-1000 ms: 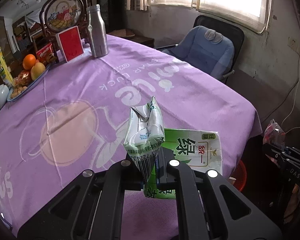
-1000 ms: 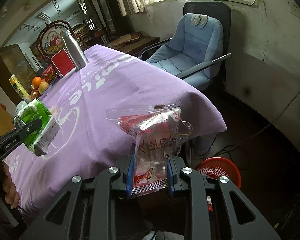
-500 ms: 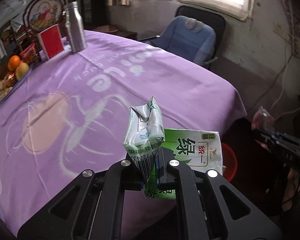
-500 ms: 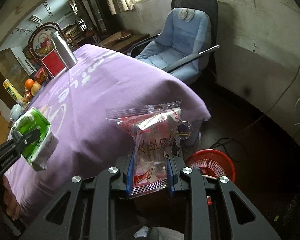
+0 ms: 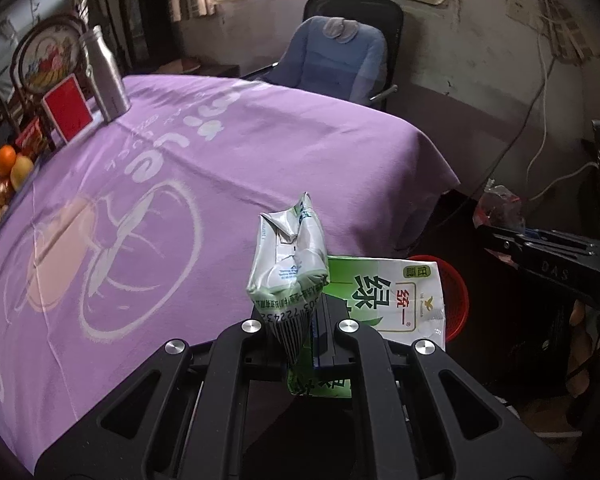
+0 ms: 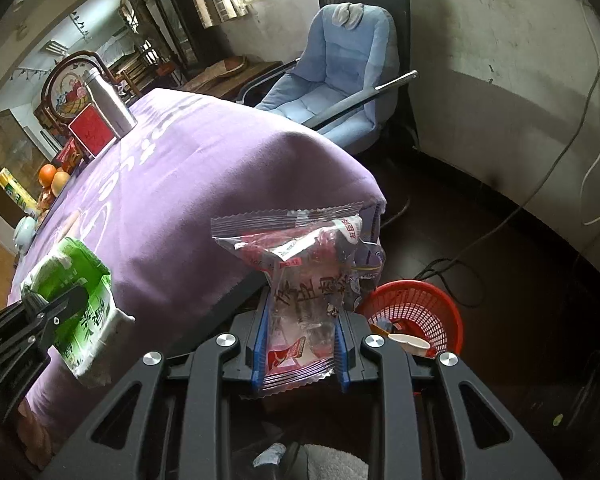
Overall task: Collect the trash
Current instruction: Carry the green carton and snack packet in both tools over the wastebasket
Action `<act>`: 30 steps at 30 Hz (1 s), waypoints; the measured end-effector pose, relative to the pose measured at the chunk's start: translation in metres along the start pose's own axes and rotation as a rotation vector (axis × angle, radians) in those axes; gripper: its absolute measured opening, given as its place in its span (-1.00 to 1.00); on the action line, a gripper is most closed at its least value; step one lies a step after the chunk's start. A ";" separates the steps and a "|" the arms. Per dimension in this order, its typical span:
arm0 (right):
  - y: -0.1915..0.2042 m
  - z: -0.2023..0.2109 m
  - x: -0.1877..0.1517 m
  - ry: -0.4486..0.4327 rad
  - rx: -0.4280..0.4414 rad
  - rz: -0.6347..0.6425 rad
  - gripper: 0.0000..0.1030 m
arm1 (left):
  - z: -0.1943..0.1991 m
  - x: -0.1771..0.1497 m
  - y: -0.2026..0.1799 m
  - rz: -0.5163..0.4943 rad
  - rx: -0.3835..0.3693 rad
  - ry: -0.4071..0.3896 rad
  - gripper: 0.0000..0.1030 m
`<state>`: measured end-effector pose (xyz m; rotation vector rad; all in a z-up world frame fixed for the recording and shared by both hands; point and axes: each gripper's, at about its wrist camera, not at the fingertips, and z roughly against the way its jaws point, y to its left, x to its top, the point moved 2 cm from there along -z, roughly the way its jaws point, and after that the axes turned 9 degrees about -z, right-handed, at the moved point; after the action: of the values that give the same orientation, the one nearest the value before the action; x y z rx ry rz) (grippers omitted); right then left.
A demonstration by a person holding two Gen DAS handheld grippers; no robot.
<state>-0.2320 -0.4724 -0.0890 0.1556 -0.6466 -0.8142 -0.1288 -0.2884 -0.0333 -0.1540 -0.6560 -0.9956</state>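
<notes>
A: Holding anything in your left gripper (image 5: 305, 334) at this moment?

B: Yes. My left gripper is clamped on a crumpled green tea carton (image 5: 296, 280), pinching it by the barcode end so the torn spout stands up. It hangs in the air off the near edge of the table (image 5: 220, 152), which wears a purple cloth. In my right wrist view the same carton (image 6: 80, 300) shows at far left, held beside the table's edge.

A: What stands on the table?

B: At its far left side, oranges (image 5: 5, 158) on a tray, then a red box (image 5: 68, 112) propped upright, and just beside it a steel bottle (image 5: 106, 76). Behind them is a round fruit picture (image 5: 46, 62). Past the far end sits a blue-cushioned office chair (image 5: 336, 60).

A: And your right gripper (image 6: 299, 344)?

B: It is closed on a clear snack wrapper (image 6: 300, 280) with red print, squeezed between the blue pads (image 6: 257, 344). The wrapper rises upright past the table's corner, over the dark floor.

A: Where is the bin?

B: A red mesh basket (image 6: 420, 312) sits on the floor just right of the wrapper and lower. A paper cup (image 6: 409, 342) lies at its rim, touching it. In my left view the basket (image 5: 456, 296) peeks out behind the carton.
</notes>
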 end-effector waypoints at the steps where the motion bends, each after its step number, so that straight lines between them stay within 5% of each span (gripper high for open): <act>1: -0.003 0.000 -0.001 0.001 0.000 -0.006 -0.48 | 0.001 0.000 -0.003 -0.009 0.001 -0.003 -0.83; 13: -0.042 -0.010 -0.008 0.021 -0.023 -0.087 -0.48 | 0.000 0.006 -0.053 -0.147 -0.061 -0.022 -0.83; 26: -0.102 -0.041 -0.028 0.089 -0.086 -0.206 -0.48 | -0.059 -0.004 -0.120 -0.306 -0.240 0.122 -0.83; 30: -0.126 -0.054 -0.038 0.125 -0.109 -0.253 -0.48 | -0.092 -0.005 -0.140 -0.369 -0.244 0.168 -0.83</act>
<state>-0.2983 -0.5382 -0.1965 0.1896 -0.4688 -1.0721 -0.2042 -0.3996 -0.1333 -0.1645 -0.4130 -1.4279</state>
